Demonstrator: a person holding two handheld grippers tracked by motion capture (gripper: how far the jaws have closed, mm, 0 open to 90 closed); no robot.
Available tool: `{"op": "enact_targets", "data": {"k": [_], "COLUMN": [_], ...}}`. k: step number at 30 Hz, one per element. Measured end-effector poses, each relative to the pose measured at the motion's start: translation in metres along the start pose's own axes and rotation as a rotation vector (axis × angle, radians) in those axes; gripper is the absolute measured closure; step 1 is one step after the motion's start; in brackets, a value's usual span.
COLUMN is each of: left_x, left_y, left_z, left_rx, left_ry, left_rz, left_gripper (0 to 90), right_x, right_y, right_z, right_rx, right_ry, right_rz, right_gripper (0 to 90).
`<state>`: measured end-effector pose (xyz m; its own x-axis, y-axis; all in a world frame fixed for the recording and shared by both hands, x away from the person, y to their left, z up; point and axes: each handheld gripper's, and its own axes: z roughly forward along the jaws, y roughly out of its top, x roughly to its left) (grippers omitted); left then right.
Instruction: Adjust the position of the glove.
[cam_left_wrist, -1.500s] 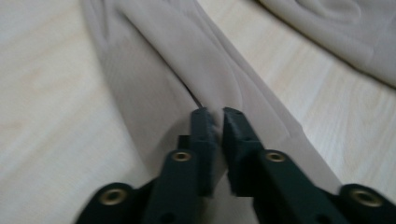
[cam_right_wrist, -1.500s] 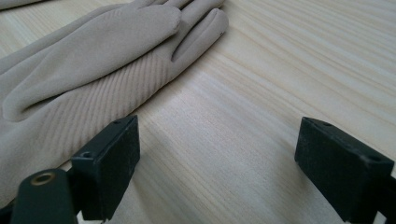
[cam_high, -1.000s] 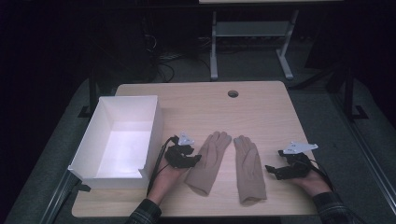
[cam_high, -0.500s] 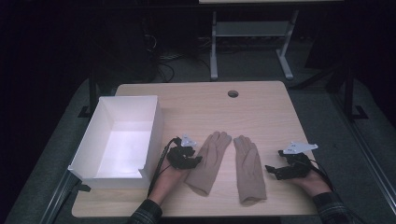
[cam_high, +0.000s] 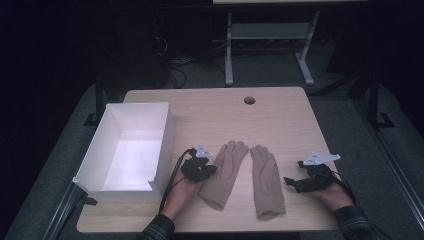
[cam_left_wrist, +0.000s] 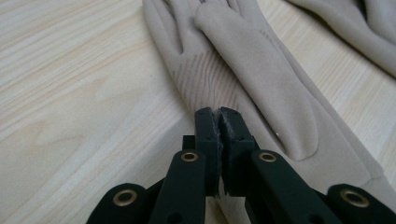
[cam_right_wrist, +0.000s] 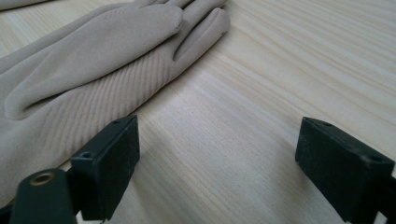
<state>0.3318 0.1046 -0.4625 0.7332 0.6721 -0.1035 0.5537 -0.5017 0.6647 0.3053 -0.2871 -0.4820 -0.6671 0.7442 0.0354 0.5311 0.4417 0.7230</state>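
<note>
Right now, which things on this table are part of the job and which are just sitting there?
In the job: left glove, pinched at its edge by the shut left gripper; right glove; open right gripper.
Just sitting: white box, table.

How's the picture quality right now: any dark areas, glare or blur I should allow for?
High view: the room around the table is nearly black, and the white box glares inside, washing out its floor. Left gripper view: evenly lit; the left glove is sharp, the near jaw arms slightly soft. Right gripper view: the right glove is crisp, with soft shadow under the jaws.
</note>
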Motion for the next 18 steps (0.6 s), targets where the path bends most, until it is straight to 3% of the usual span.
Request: {"op": "enact_targets", "data": {"k": [2,4,10,12,18], "left_x": [0.001,0.001,0.003,0.003,0.003], "left_y": [0.001,0.003,0.006,0.007,0.009], "left_z": [-0.001,-0.003,-0.009,-0.011,-0.014], "left_rx": [-0.023,-0.034,-0.071,-0.079,-0.104], "left_ry": [-0.032,-0.035,-0.077,-0.079,-0.1], "left_rz": [-0.017,-0.015,-0.034,-0.028,-0.044], "left_gripper": [87.1,87.1,87.1,87.1,87.1], "right_x": [0.0,0.0,0.007,0.01,0.019], "right_y": [0.001,0.002,0.007,0.007,0.012], "right_z": [-0.003,-0.007,-0.013,-0.012,-0.003], "right_rx": [-0.003,-0.016,-0.031,-0.019,0.015], "right_ry": [0.011,0.022,0.104,0.133,0.177], "right_rz": [-0.001,-0.016,-0.043,-0.052,-0.085], "right_gripper": [31.5,44.9,83.6,89.7,89.7]}}
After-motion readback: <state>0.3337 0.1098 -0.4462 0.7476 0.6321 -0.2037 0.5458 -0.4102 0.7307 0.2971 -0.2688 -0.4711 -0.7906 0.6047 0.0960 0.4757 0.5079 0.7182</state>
